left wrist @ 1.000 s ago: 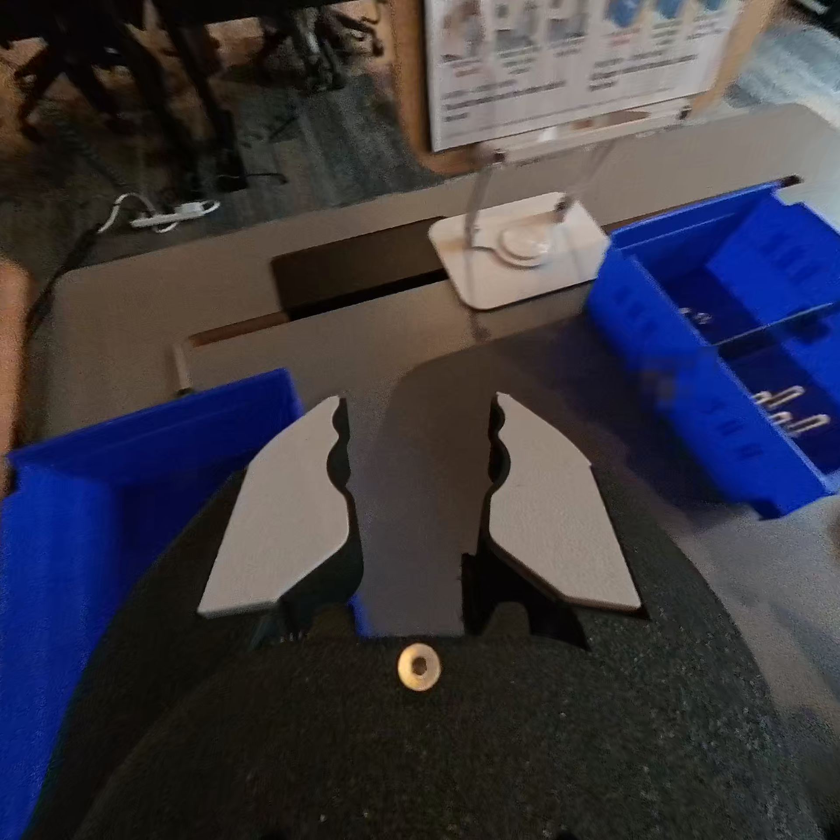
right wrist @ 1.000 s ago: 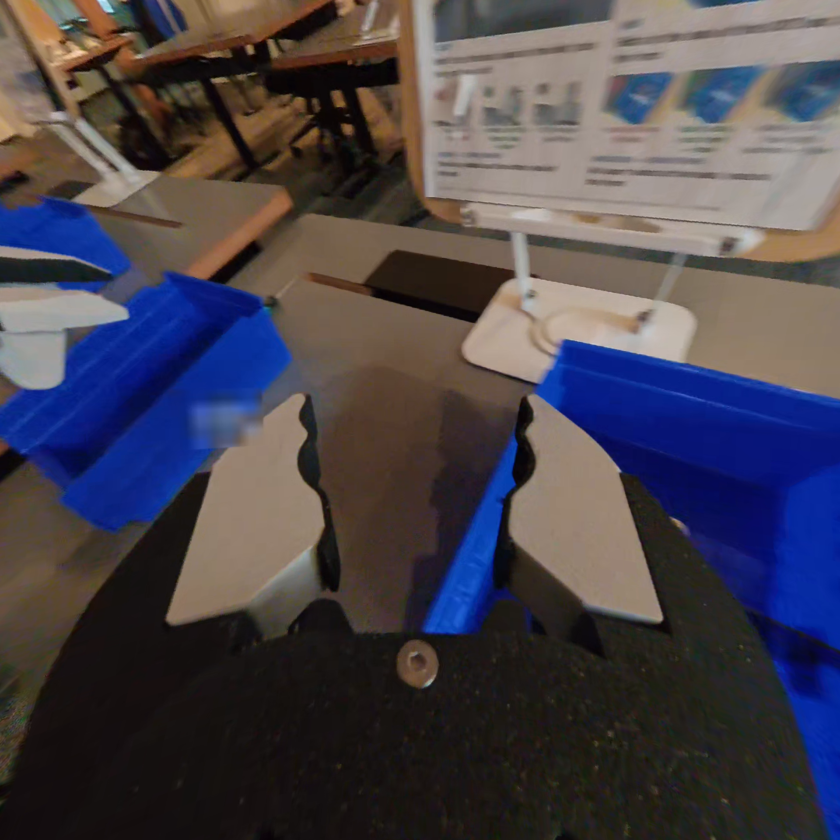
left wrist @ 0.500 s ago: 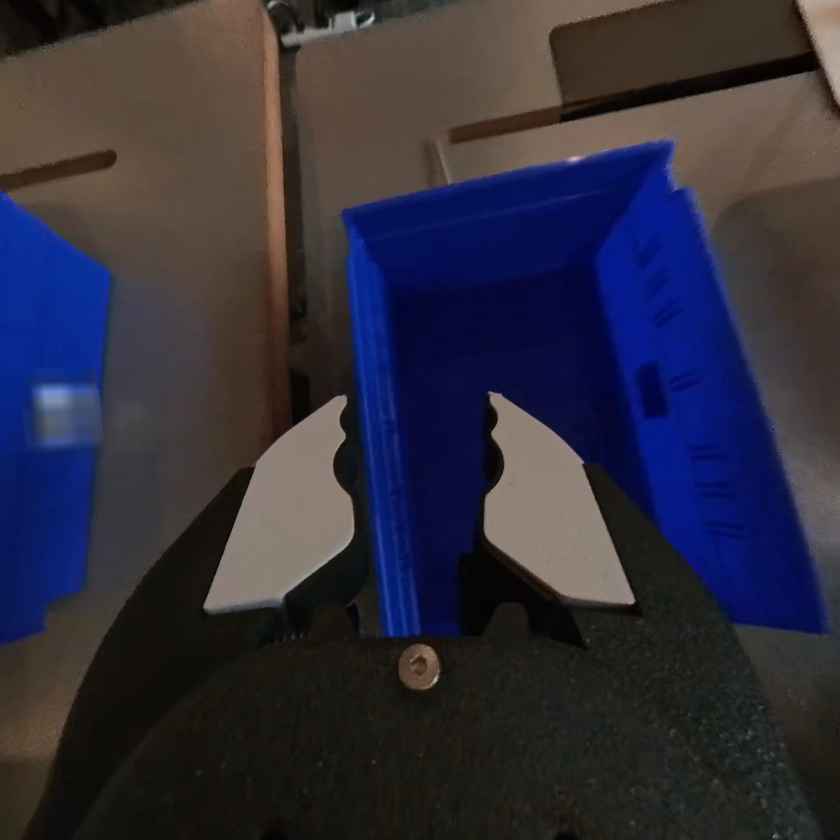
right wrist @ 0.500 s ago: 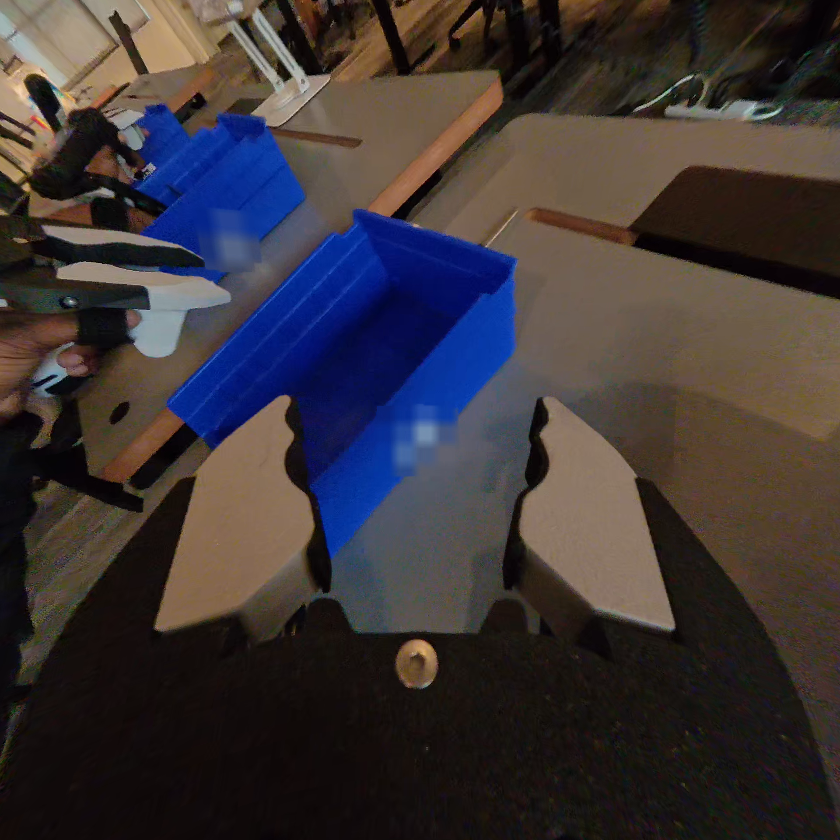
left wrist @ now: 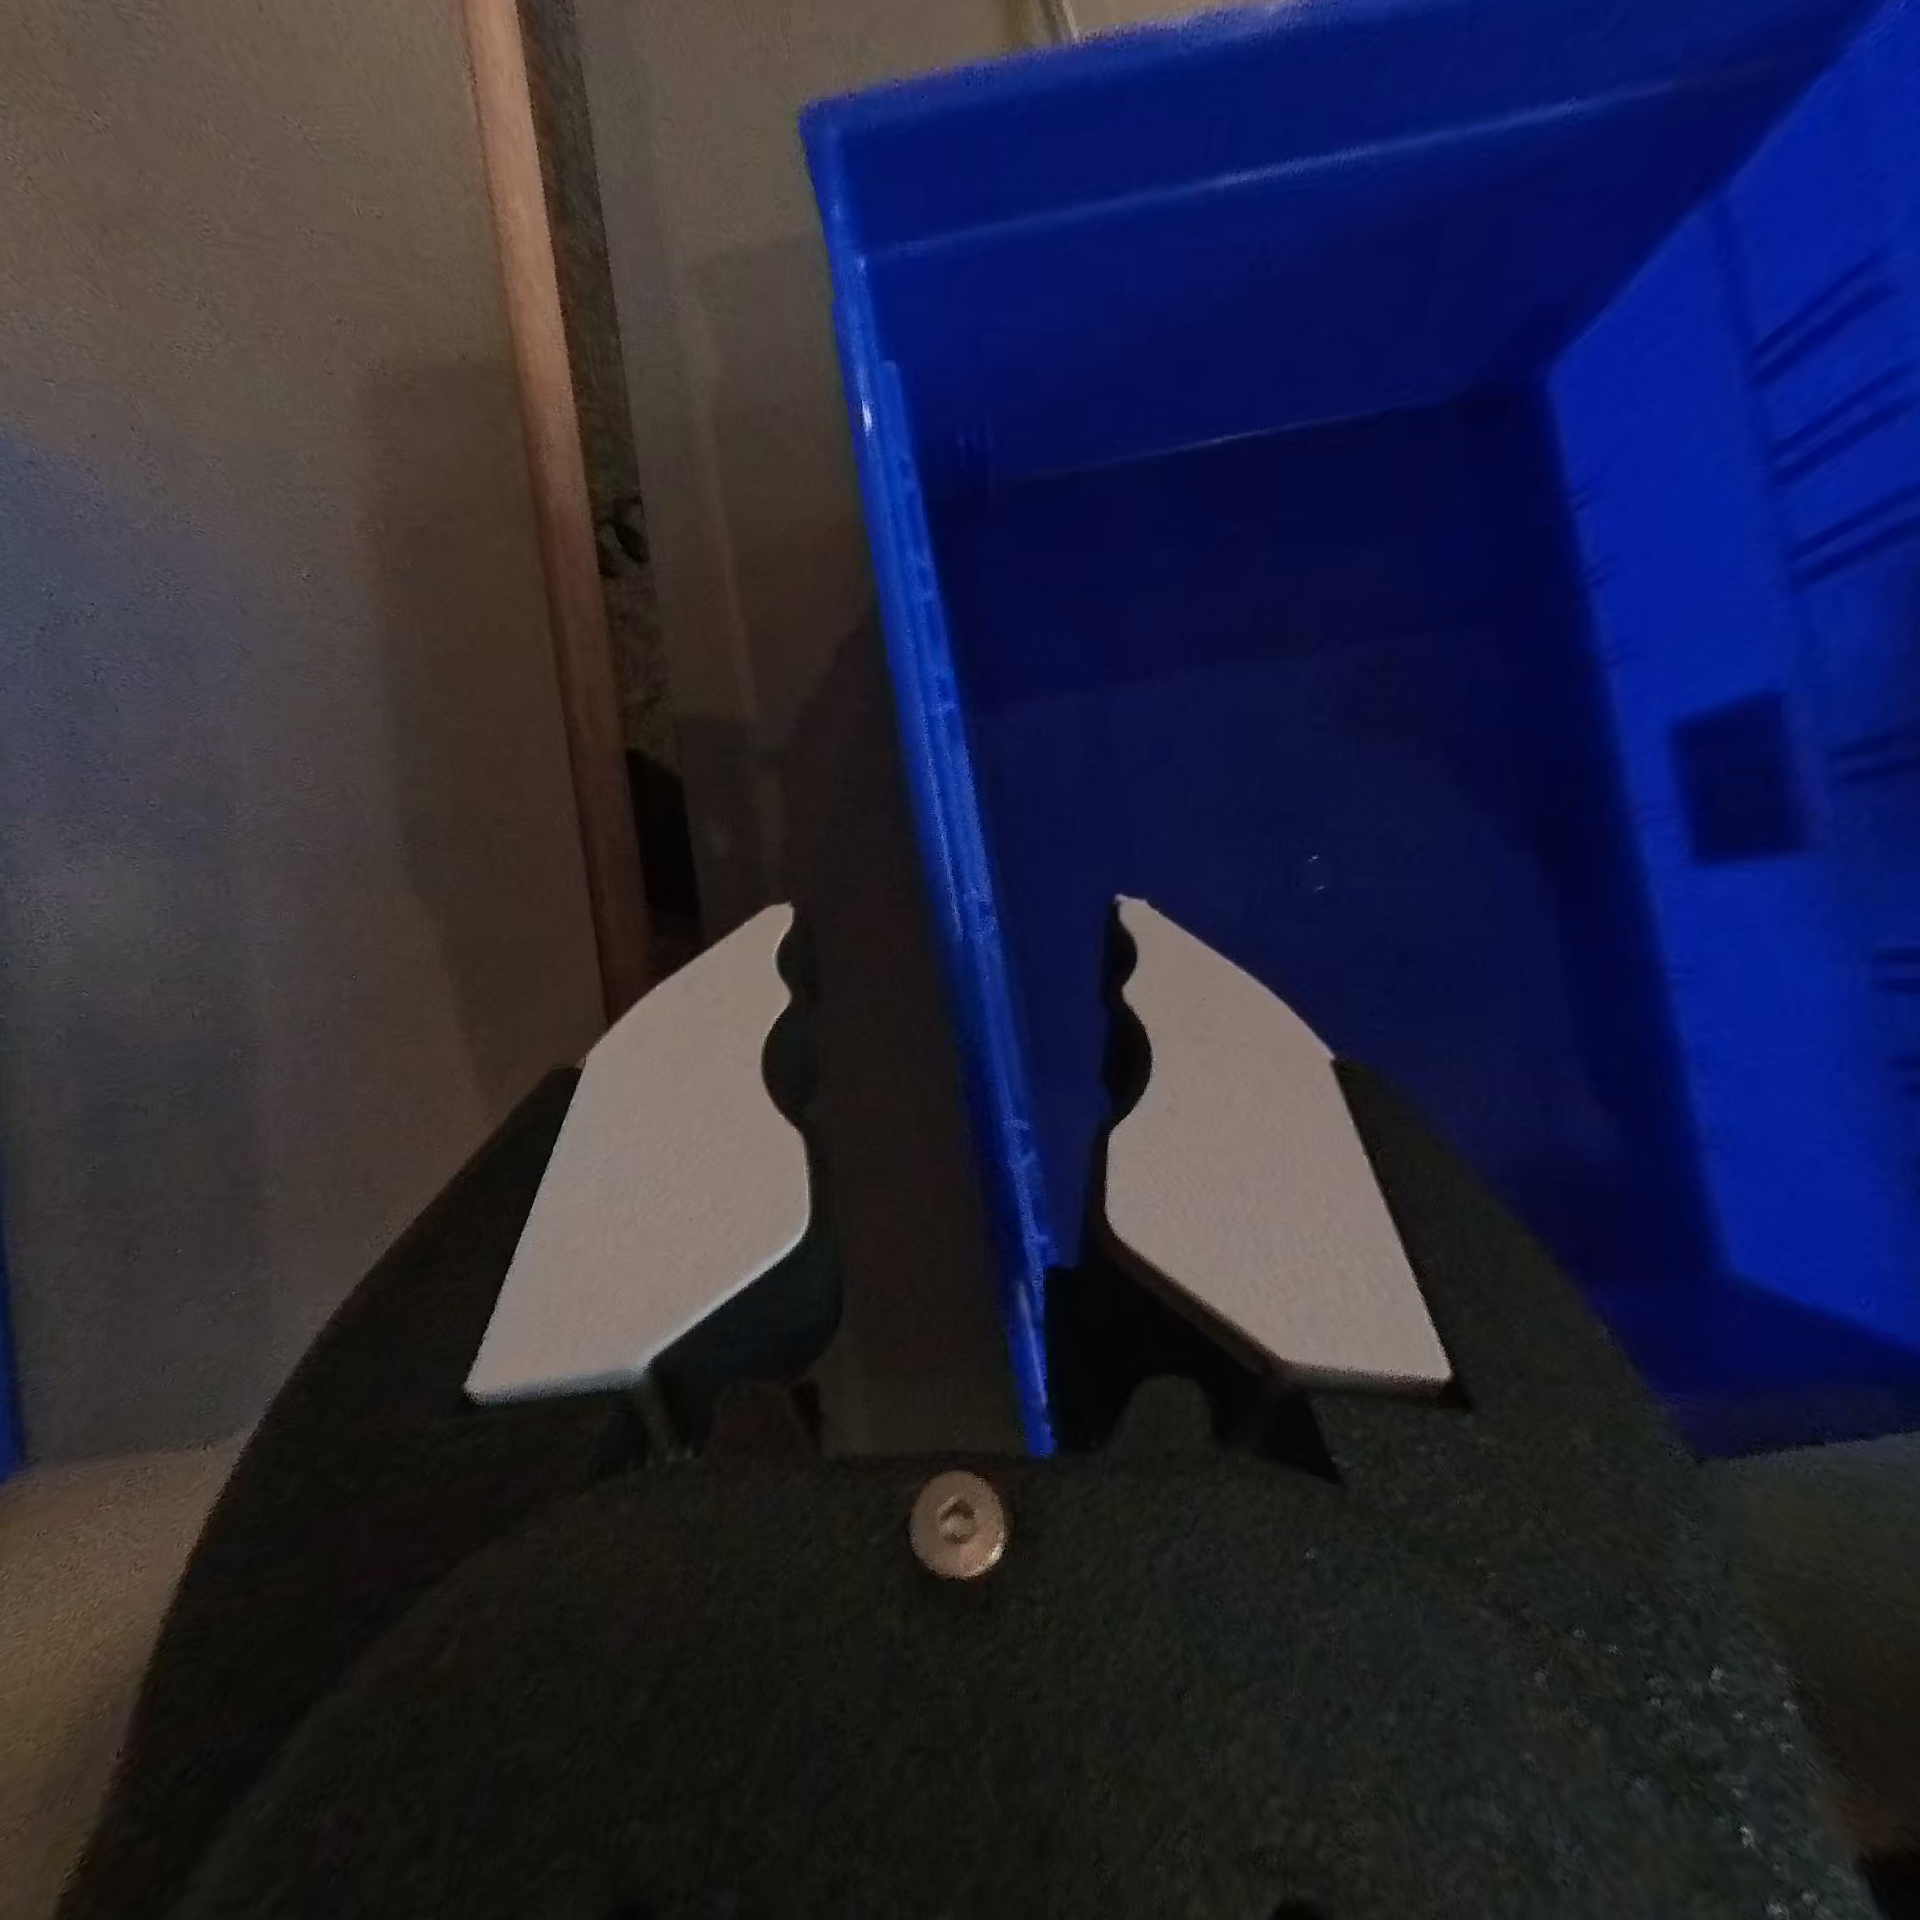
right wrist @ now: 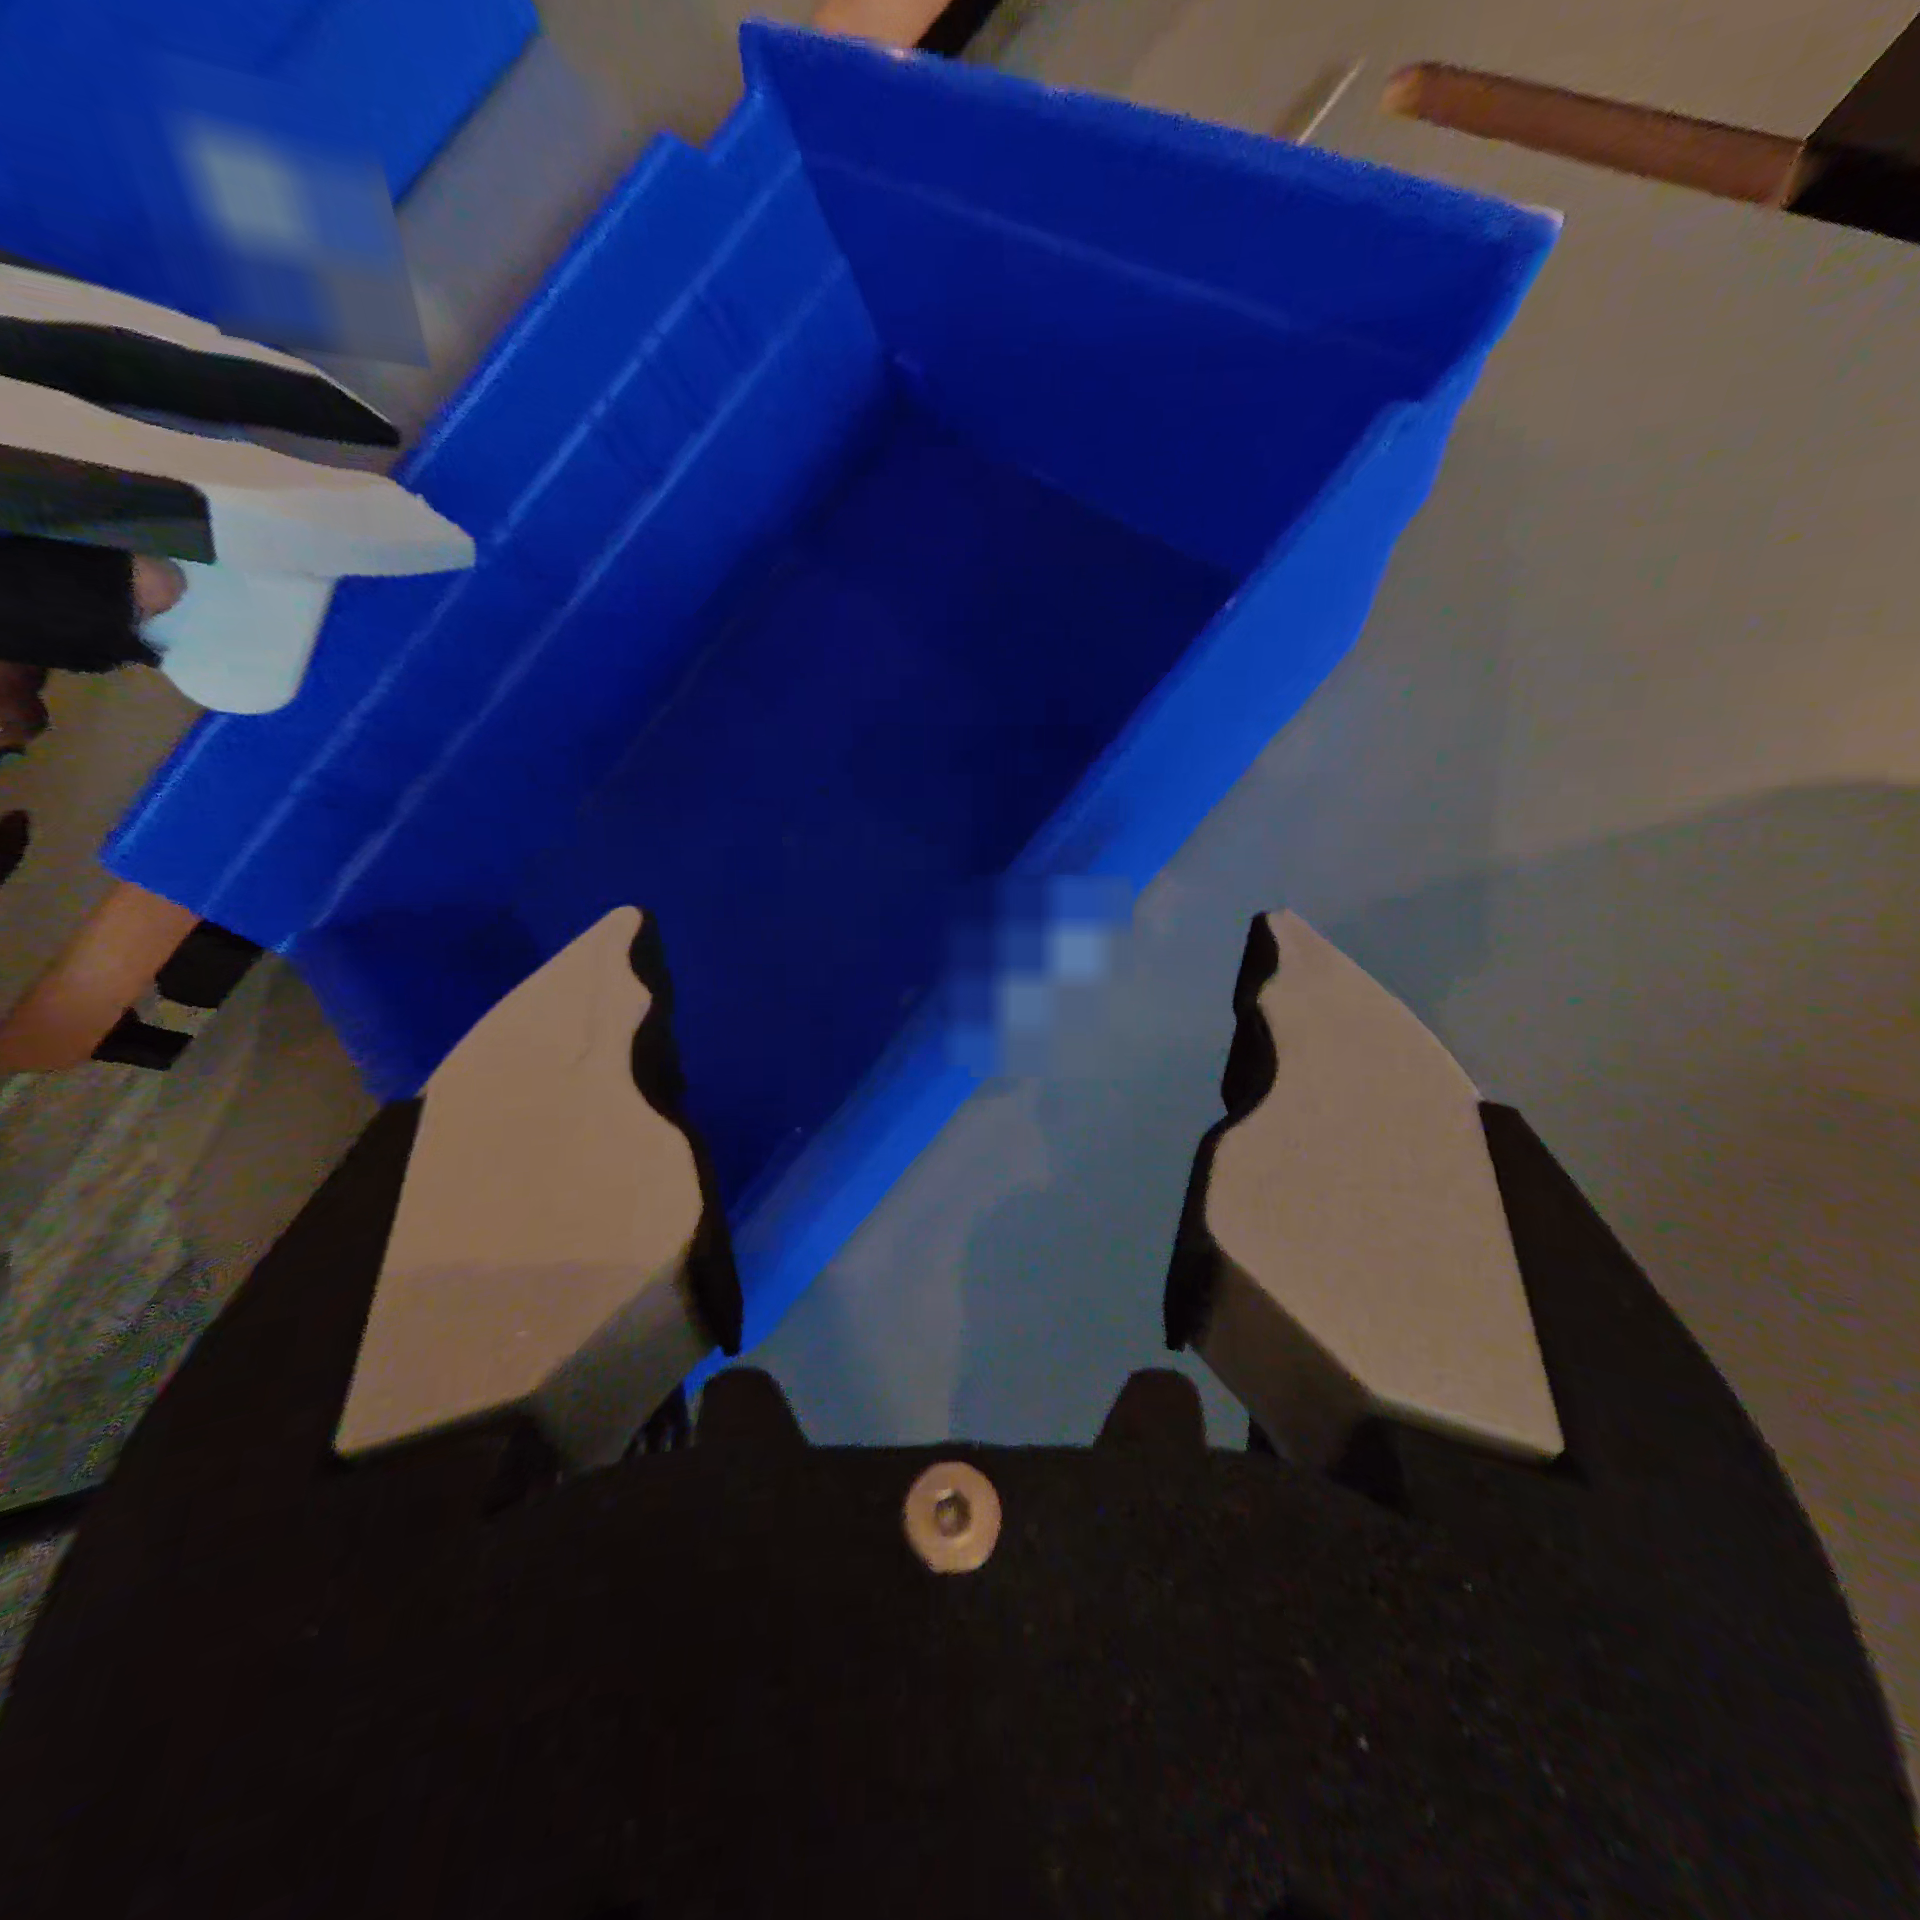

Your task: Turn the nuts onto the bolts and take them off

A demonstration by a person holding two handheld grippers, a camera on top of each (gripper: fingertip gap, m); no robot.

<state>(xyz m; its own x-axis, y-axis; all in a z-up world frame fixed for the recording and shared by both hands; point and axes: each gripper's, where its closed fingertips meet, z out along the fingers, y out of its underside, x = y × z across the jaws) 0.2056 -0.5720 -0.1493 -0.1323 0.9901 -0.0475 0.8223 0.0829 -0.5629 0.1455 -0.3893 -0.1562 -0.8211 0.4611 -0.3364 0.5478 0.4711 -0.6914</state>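
Observation:
An empty blue bin (left wrist: 1143, 239) fills the left wrist view; no nuts or bolts show in it. My left gripper (left wrist: 956, 914) is open and empty, and the bin's left wall runs between its fingers. In the right wrist view the same bin (right wrist: 1143, 260) lies ahead. My right gripper (right wrist: 948, 920) is open and empty, low over the bin's near right corner, with the right wall between its fingers. The left gripper (right wrist: 416, 488) also shows there, at the bin's left wall, held by a hand.
The bin stands on a grey table (right wrist: 1662, 623) near its left edge. A wooden edge and a gap (left wrist: 551, 520) separate it from a neighbouring table. A second blue bin (right wrist: 208, 156) stands on that table. Carpet floor (right wrist: 104, 1247) shows at lower left.
Both grippers swung left and down to the empty bin. The sign stand and the bin holding bolts left view. The bin's walls now lie between both grippers' fingers. Both stayed open.

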